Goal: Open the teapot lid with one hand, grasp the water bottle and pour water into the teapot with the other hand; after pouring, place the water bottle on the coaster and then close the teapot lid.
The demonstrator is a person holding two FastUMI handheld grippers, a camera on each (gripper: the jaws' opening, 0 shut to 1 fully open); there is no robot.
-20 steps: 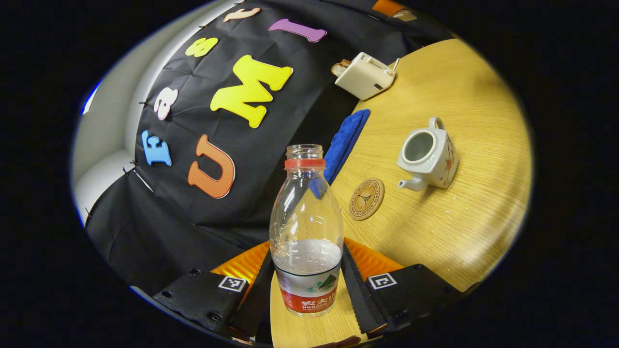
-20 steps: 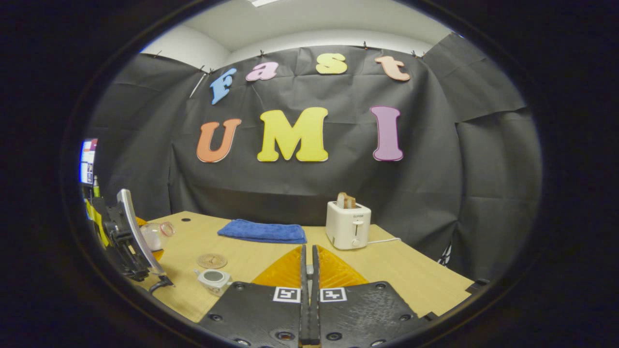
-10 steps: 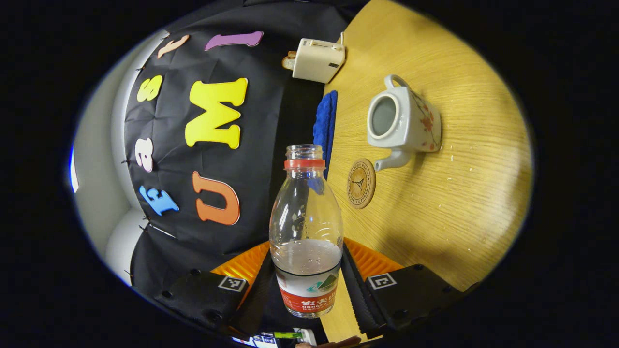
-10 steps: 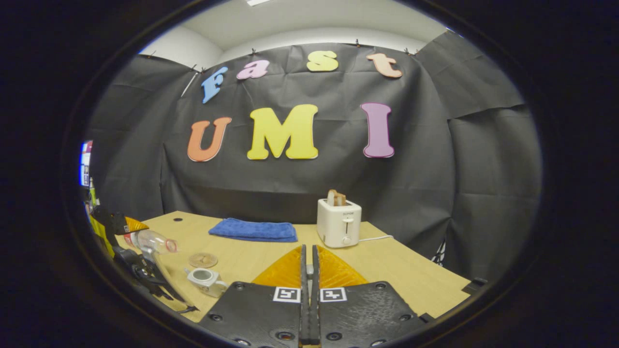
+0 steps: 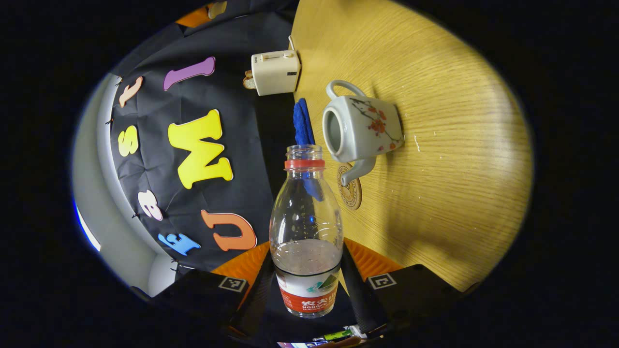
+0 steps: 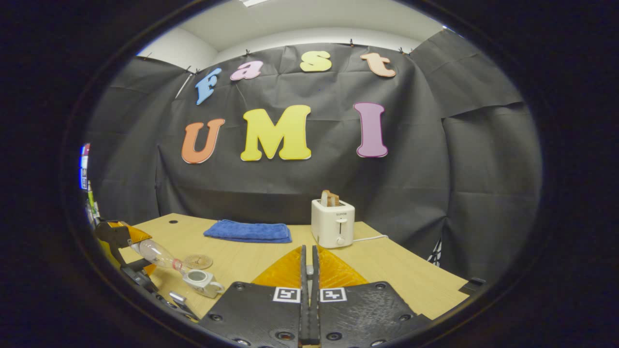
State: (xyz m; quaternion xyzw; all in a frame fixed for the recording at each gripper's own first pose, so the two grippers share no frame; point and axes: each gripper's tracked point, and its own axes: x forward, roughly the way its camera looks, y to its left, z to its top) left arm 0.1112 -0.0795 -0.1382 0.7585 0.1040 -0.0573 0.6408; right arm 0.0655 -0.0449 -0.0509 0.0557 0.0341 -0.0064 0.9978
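Over the table, the left gripper pinches the tilted bottle with its neck just short of the open teapot; tip slowly, mouth above the opening, while the right gripper stays pressed together.

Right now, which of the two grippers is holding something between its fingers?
The left gripper: its fingers clamp the water bottle, tilted toward the open teapot. The right gripper is shut with nothing visible between its fingers.

Clear plastic water bottle: red neck ring, red-white label. White ceramic teapot: red blossom sprigs. Blue folded towel. Cream toaster. Light woodgrain desk.
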